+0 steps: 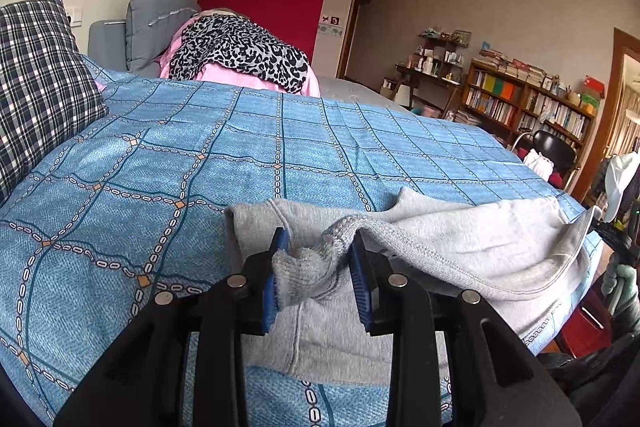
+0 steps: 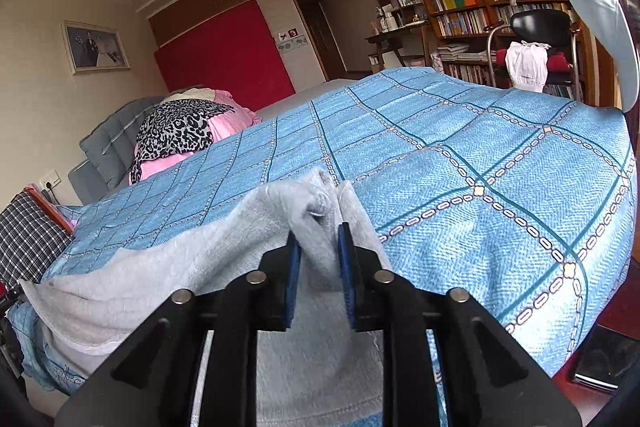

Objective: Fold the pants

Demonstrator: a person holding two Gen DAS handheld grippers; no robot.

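Grey sweatpants (image 1: 460, 247) lie across the near edge of a bed with a blue checked cover (image 1: 240, 147). My left gripper (image 1: 318, 251) is shut on a bunched ribbed edge of the pants, held a little above the cover. In the right wrist view the pants (image 2: 160, 275) hang over the bed edge, and my right gripper (image 2: 318, 243) is shut on a raised fold of them. The cloth stretches between the two grippers. The blue cover (image 2: 480, 167) runs away behind.
A plaid pillow (image 1: 36, 83) lies at the left. A pile of pink and leopard-print clothes (image 1: 240, 55) sits at the head of the bed. A bookshelf (image 1: 528, 99) and a black chair (image 2: 536, 39) stand beyond the bed's far side.
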